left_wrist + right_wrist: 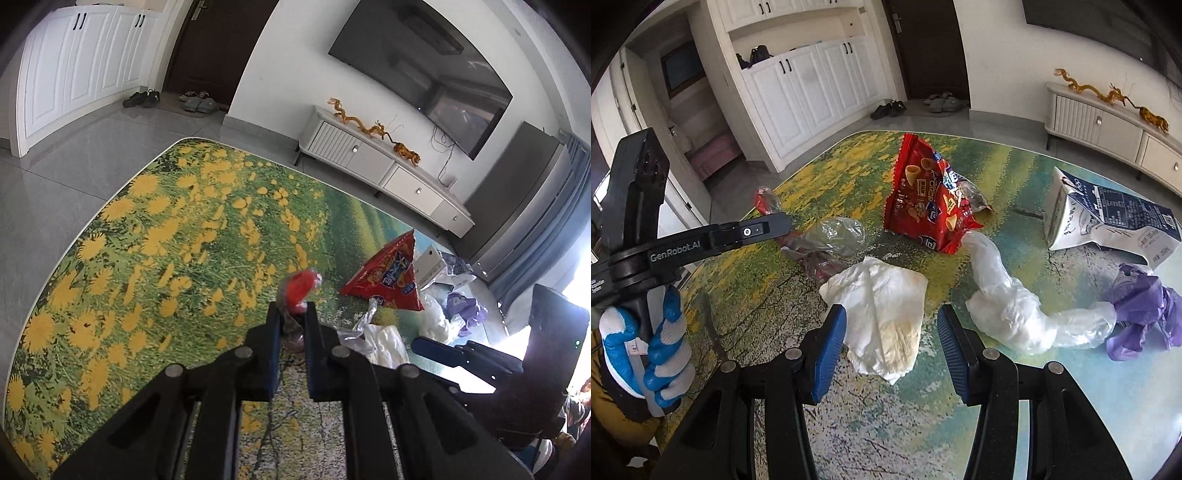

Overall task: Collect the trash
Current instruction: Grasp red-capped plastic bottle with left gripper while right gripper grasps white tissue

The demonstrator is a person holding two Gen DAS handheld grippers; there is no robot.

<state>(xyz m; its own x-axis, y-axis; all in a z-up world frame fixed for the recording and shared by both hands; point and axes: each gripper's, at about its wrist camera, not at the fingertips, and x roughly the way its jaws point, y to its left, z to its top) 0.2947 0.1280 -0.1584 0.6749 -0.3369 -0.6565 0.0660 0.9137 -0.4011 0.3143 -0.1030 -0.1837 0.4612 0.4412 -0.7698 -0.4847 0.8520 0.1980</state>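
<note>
Pinching a small red-and-clear wrapper between its narrowed fingers, your left tool is holding that scrap lifted above the flower-printed worktop. Your right tool is hovering with its blue-padded fingers spread wide and gripping nothing, straddling the near end of a stained white paper napkin that is lying flat on the worktop. Beyond the napkin, a red snack bag is standing crumpled, with a clear plastic wrapper lying to its left. A crushed milk carton is lying on its side at the right, and near it a translucent white plastic bag is touching a purple bag. Your gloved left hand is gripping the left tool's handle.
</note>
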